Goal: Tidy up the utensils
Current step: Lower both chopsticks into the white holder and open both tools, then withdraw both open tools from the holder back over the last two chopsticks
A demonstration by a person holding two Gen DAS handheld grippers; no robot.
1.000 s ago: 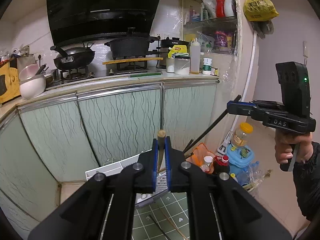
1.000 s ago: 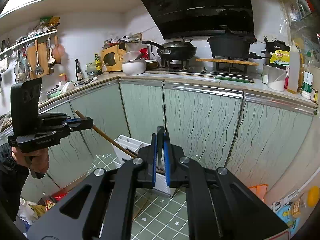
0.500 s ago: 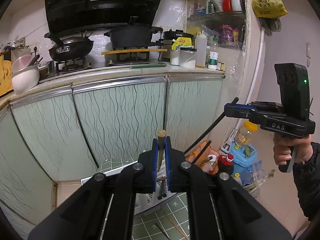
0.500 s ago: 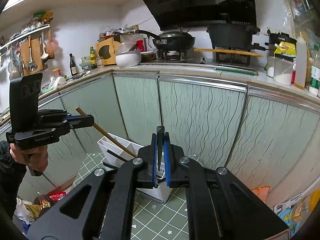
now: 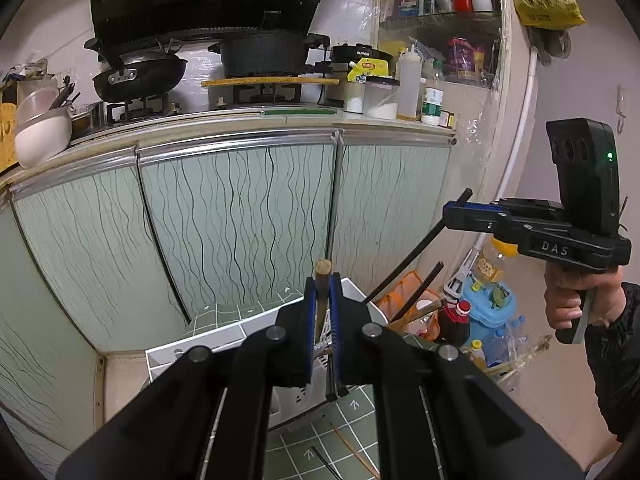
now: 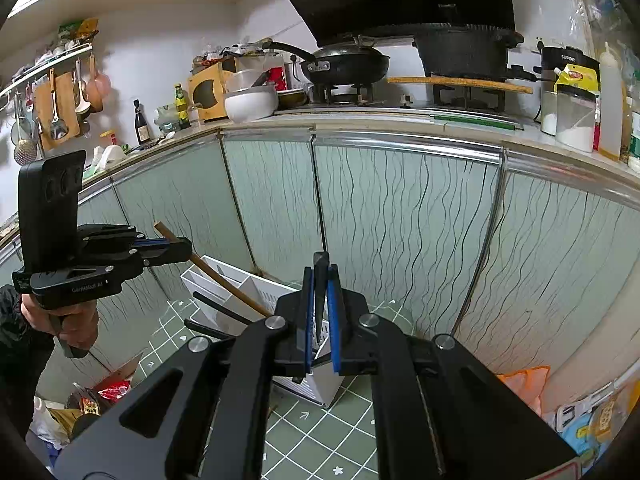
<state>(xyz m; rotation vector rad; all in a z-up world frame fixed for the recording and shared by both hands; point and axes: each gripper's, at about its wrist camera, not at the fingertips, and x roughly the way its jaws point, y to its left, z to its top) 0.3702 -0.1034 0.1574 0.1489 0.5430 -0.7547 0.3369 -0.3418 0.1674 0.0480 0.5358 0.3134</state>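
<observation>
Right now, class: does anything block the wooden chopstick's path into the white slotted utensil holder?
Nothing visible blocks it: the wooden chopstick in the left gripper slants toward the white slotted utensil holder, where dark utensils already stand.

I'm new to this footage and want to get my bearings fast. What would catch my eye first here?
Two hand-held grippers each clamp one chopstick: the left gripper holds a wooden chopstick, the right gripper a black chopstick, both slanting down toward the white utensil organizer on the green tiled mat. Behind, pale green wavy-patterned cabinet doors fill the view, with a black wok on the stove above.
</observation>
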